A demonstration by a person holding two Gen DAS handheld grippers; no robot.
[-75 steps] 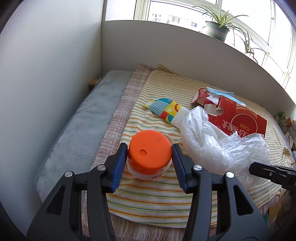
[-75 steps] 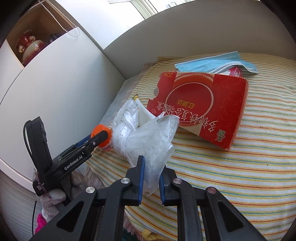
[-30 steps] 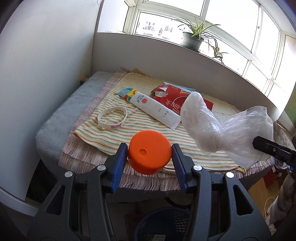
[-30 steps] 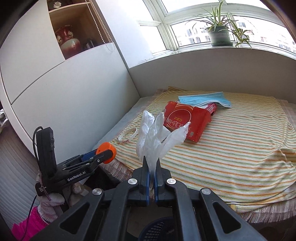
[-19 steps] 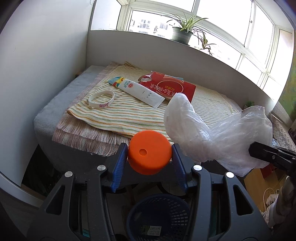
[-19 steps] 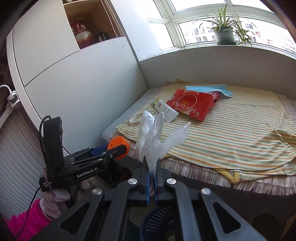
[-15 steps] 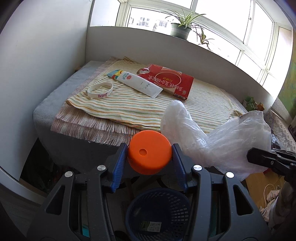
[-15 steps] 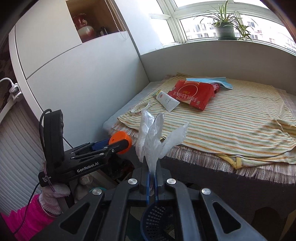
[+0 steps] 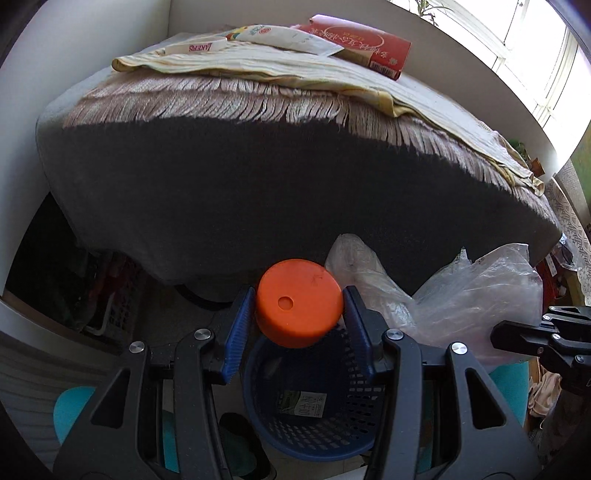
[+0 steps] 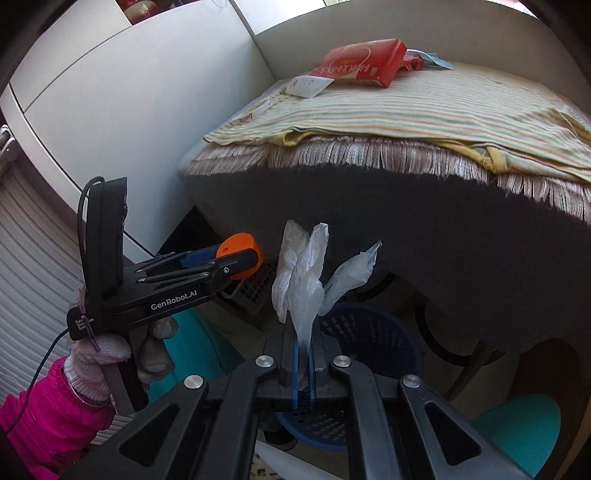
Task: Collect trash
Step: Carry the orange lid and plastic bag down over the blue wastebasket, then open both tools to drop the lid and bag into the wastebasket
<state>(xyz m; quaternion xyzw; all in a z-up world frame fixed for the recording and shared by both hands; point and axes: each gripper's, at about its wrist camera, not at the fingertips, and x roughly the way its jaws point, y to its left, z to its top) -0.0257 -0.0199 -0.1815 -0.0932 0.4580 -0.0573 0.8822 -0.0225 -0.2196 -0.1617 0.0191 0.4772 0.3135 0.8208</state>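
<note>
My left gripper (image 9: pixel 298 321) is shut on an orange lid (image 9: pixel 298 302) and holds it just above a dark blue mesh trash basket (image 9: pixel 258 410) on the floor. The lid also shows in the right wrist view (image 10: pixel 240 254), off to the left of the basket (image 10: pixel 373 332). My right gripper (image 10: pixel 303 354) is shut on a crumpled clear plastic bag (image 10: pixel 306 280), held over the basket. The bag also shows in the left wrist view (image 9: pixel 461 295), right of the lid. A paper scrap (image 9: pixel 303 402) lies in the basket.
A bed (image 9: pixel 258 177) with a striped cloth (image 10: pixel 406 107) rises behind the basket. On it lie a red box (image 9: pixel 369 44), a white tube (image 9: pixel 288 35) and a white wristband (image 9: pixel 195 46). Teal stools (image 10: pixel 517 428) stand beside the basket. A white cabinet (image 10: pixel 129 92) is at left.
Both grippers have dropped from above the bed to below its edge, down to the trash basket. The lid and the bag stay gripped.
</note>
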